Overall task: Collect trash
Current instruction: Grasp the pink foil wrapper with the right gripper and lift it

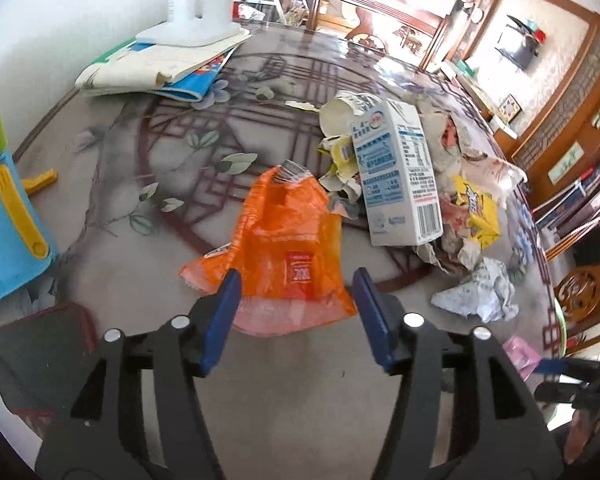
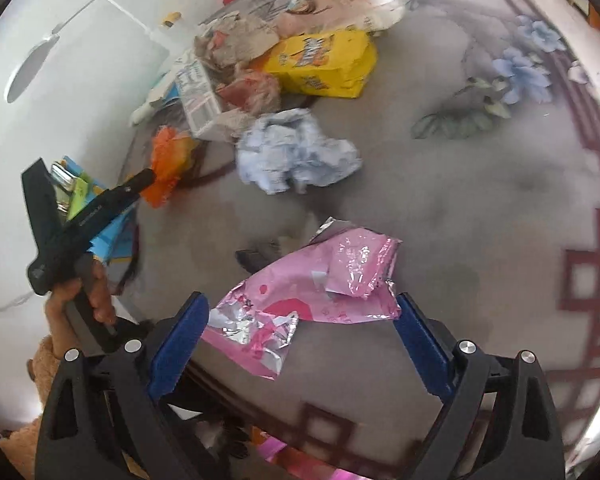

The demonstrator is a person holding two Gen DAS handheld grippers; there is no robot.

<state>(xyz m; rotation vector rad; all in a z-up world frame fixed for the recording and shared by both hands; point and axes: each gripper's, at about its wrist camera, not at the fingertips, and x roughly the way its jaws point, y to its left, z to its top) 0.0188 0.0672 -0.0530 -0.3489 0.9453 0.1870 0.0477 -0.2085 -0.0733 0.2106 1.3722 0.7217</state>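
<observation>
An orange plastic wrapper (image 1: 286,248) lies on the table; my left gripper (image 1: 296,284) is open, its blue pads either side of the wrapper's near edge. Behind it is a trash pile: a white milk carton (image 1: 400,172), a paper cup (image 1: 338,114), a yellow snack box (image 1: 476,208) and crumpled white paper (image 1: 480,290). My right gripper (image 2: 302,308) is open around a pink foil wrapper (image 2: 320,292) at the table's near edge. The right wrist view also shows the crumpled paper (image 2: 296,152), the yellow box (image 2: 324,64), the orange wrapper (image 2: 168,164) and the left gripper's body (image 2: 84,216).
A blue and yellow toy (image 1: 8,200) stands at the left. A stack of books and papers (image 1: 160,68) with a white lamp base (image 1: 192,32) sits at the back. A dark phone-like slab (image 1: 36,344) lies near left. Wooden chairs (image 1: 580,292) ring the patterned table (image 1: 300,400).
</observation>
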